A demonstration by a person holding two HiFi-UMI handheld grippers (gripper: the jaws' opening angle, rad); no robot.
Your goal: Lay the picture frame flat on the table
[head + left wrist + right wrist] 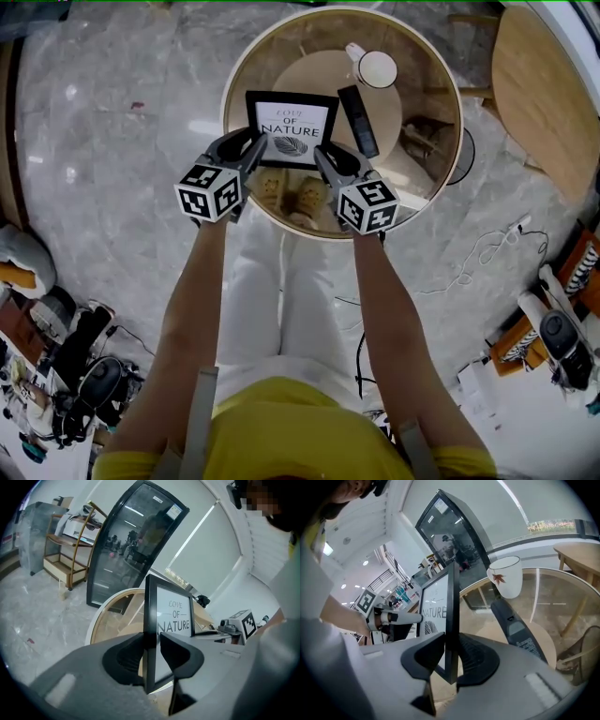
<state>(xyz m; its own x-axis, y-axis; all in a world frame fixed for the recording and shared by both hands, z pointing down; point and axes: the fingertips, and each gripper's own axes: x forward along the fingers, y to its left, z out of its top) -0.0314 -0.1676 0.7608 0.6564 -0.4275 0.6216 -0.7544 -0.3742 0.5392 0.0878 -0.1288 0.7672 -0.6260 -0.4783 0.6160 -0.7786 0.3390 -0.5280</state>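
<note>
A black picture frame (pixel 292 128) with a "Love of Nature" print stands upright near the front of a round glass table (pixel 234 89). My left gripper (pixel 255 142) is shut on the frame's left edge. In the left gripper view its jaws (pixel 152 637) clamp the thin black edge of the frame (pixel 174 616). My right gripper (pixel 323 153) is shut on the frame's right edge. In the right gripper view that edge passes between the pads of the right gripper (pixel 451 637), with the print (pixel 436 606) facing away to the left.
A white mug (pixel 375 67) and a black remote (pixel 357 120) lie on the glass just right of and behind the frame. A wooden table (pixel 544 84) stands at the far right. Cables (pixel 487 248) and clutter cover the floor on both sides.
</note>
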